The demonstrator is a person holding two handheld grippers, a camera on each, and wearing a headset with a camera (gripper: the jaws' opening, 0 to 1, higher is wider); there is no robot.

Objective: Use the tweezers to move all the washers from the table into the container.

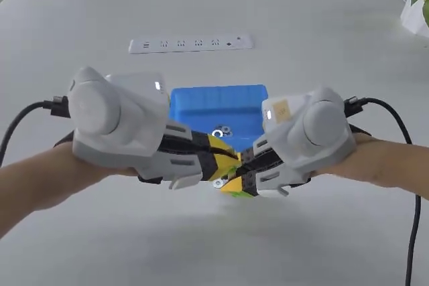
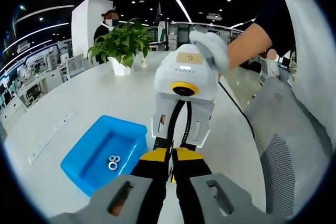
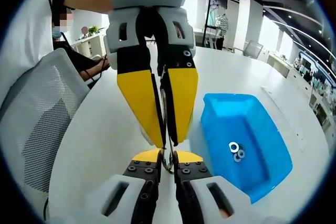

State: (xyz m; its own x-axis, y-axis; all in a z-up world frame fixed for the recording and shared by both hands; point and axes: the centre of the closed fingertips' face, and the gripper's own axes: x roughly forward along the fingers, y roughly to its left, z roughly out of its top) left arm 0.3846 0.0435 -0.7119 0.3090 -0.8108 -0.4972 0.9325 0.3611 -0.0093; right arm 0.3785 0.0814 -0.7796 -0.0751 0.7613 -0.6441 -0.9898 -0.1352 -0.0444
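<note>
The left gripper (image 2: 171, 157) and right gripper (image 3: 167, 157) meet tip to tip just above the white table (image 1: 201, 5), close in front of the blue container (image 1: 201, 108). The left jaws are clamped on the thin metal tweezers (image 3: 167, 162), whose end sits between the nearly closed right jaws; I cannot tell whether those grip it. A few washers (image 1: 222, 130) lie together inside the container.

Head view: the left gripper (image 1: 228, 154) and the right gripper (image 1: 236, 180) are pointing at each other, tips meeting nose to nose. Both are holding their jaws nearly together, a thin slit between. The left forearm (image 1: 33, 185) and the right forearm (image 1: 395, 165) are reaching in from opposite sides.
</note>
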